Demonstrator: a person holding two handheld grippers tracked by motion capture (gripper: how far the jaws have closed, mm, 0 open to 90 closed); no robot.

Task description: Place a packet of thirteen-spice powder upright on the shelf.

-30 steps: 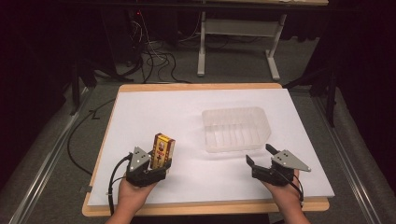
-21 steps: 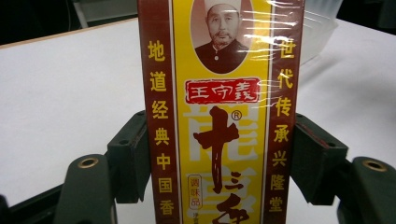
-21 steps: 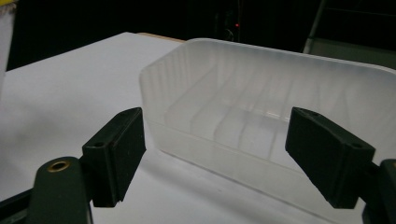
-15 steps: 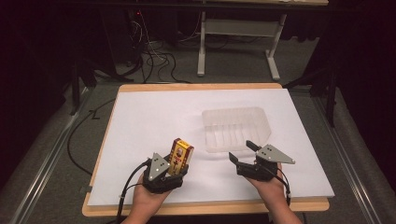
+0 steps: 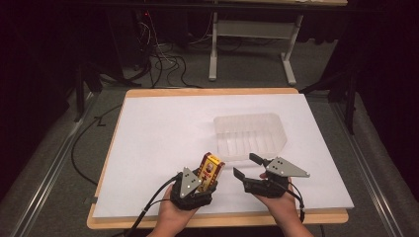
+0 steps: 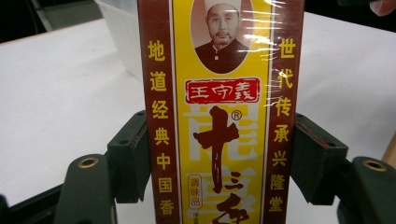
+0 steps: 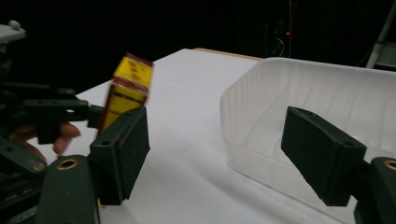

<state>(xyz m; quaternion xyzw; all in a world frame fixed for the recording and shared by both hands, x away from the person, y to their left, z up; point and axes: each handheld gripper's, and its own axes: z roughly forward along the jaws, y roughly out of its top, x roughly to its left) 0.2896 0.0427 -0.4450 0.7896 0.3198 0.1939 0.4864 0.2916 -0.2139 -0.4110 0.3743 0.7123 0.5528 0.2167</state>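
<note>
Left gripper clamps the yellow-and-maroon spice box by its 2 long sides; the box stands tilted, rising out past the jaws. Right gripper, just right of the box, has nothing between its jaws, which have just been closing. Clear plastic tub sits just beyond it on the white table.

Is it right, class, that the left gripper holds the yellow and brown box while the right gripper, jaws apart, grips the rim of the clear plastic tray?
Not quite. The right gripper grips nothing: the right gripper view shows its parted jaws off the clear plastic tray, which lies beyond them. The left gripper does hold the yellow and brown box.
</note>
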